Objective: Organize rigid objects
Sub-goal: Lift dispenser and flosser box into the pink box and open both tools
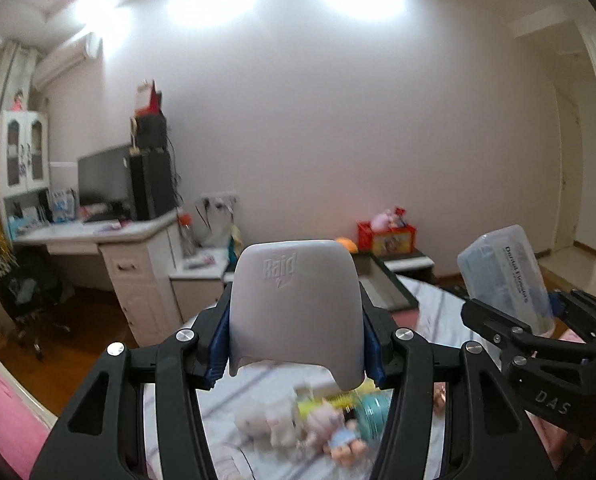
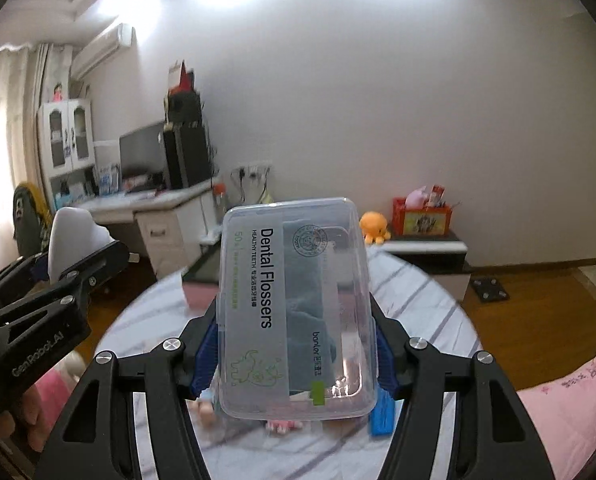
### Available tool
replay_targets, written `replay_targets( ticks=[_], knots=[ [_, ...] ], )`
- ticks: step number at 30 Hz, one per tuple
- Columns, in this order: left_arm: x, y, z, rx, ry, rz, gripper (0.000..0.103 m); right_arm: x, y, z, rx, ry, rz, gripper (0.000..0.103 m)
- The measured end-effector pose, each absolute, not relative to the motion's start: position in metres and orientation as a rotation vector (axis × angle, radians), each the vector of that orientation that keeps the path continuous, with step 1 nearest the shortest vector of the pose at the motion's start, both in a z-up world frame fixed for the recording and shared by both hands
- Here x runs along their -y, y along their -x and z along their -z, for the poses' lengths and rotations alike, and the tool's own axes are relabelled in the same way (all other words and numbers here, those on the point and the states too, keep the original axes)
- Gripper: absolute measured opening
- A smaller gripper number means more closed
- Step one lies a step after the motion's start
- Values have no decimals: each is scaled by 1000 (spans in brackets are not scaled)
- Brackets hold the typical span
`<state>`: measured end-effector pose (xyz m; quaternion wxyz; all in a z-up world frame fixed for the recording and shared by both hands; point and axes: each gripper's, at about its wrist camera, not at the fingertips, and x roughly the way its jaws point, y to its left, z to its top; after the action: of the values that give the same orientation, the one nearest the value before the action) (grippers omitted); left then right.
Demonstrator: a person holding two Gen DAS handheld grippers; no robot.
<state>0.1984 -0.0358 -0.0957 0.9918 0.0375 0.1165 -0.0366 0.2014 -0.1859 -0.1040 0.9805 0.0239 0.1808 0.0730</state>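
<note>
My left gripper (image 1: 295, 354) is shut on a grey Raid plug-in casing (image 1: 295, 308), held upright above the bed; its blue pads press on both sides. My right gripper (image 2: 295, 354) is shut on a clear plastic box of dental flossers (image 2: 295, 308), also lifted off the bed. In the left wrist view the right gripper (image 1: 514, 312) shows at the right with the flosser box (image 1: 504, 272). The right wrist view has the left gripper (image 2: 57, 276) at its left edge with the grey casing (image 2: 73, 236). Below lie small dolls (image 1: 330, 424) and a teal item (image 1: 374, 412).
A striped white bedsheet (image 2: 418, 300) lies beneath, with a pink quilt (image 2: 570, 400) at the right. A blue block (image 2: 382, 416) and a small pink toy (image 2: 283, 426) rest on the sheet. Beyond stand a desk (image 1: 97, 236), a black chair (image 1: 29, 300) and a low cabinet (image 2: 430, 252).
</note>
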Motion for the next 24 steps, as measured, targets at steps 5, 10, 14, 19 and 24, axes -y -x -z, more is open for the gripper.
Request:
replay_targets(
  ticks=[5, 10, 14, 19, 24],
  knots=[
    [35, -198, 80, -192, -67, 64, 54, 185, -202, 86, -309, -57, -144, 64],
    [34, -210, 74, -184, -67, 62, 54, 184, -210, 79, -295, -54, -145, 64],
    [31, -223, 74, -195, -67, 67, 54, 187, -223, 77, -301, -50, -145, 64],
    [25, -257, 77, -230, -72, 76, 54, 186, -255, 80, -339, -33, -144, 64],
    [20, -320, 88, -322, -82, 98, 54, 181, -308, 89, -414, -9, -157, 64]
  ],
)
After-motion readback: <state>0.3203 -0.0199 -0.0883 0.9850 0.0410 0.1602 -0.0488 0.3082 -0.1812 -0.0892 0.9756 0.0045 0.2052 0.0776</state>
